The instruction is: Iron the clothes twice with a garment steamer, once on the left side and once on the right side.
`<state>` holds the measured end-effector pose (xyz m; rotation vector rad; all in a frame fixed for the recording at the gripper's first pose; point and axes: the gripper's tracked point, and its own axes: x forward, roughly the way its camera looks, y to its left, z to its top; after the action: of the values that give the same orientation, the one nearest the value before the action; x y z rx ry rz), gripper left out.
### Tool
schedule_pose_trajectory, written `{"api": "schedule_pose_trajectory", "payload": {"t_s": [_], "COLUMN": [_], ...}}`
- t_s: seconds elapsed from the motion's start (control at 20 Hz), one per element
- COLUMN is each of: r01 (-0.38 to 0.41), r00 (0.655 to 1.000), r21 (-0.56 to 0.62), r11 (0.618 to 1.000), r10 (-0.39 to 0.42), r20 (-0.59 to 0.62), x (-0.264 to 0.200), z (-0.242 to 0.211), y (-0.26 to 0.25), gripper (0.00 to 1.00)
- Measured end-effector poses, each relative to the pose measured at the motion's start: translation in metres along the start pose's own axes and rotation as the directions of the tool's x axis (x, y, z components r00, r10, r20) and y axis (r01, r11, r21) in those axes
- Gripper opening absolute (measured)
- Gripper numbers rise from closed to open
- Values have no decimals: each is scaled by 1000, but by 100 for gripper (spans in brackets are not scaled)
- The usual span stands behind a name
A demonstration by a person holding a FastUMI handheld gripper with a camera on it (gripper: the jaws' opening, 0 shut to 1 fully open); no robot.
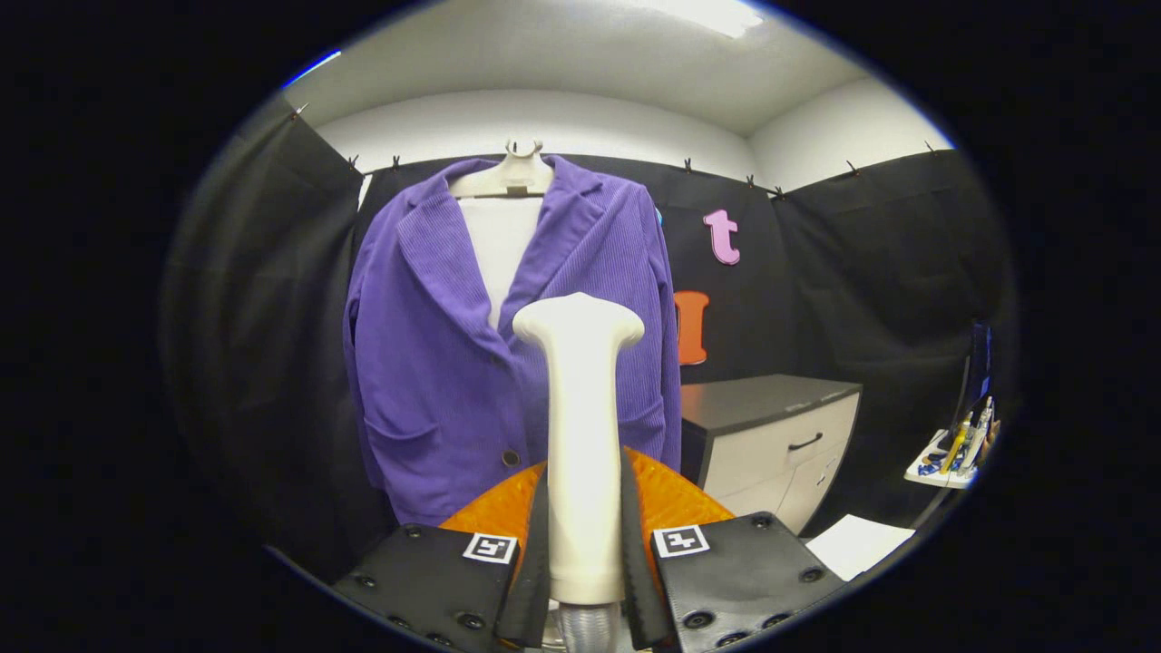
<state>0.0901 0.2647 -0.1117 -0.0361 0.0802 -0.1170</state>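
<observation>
A purple corduroy jacket hangs on a white hanger in front of the black cloth wall, with a white board showing at its open collar. My gripper is shut on the white handle of the garment steamer, which stands upright between the fingers. The steamer's wide head points toward the jacket's middle, around its closing front edge. It appears a little short of the fabric; I cannot tell whether it touches. A hose end shows under the handle at the gripper's base.
A low cabinet with a dark top and white drawers stands right of the jacket. Farther right is a small white shelf with tools, and a white sheet lies low on the right. Black cloth walls close the booth.
</observation>
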Motion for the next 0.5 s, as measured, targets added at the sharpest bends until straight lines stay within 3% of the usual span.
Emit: {"api": "schedule_pose_trajectory", "payload": {"t_s": [0.25,0.5], "r01": [-92,-186], "r00": [994,977], "r21": [-1,-12], "r11": [996,983], "r10": [92,186], "r20": [64,106], "x": [19,36], "z": [59,86], "y": [45,100], "gripper": [41,41]}}
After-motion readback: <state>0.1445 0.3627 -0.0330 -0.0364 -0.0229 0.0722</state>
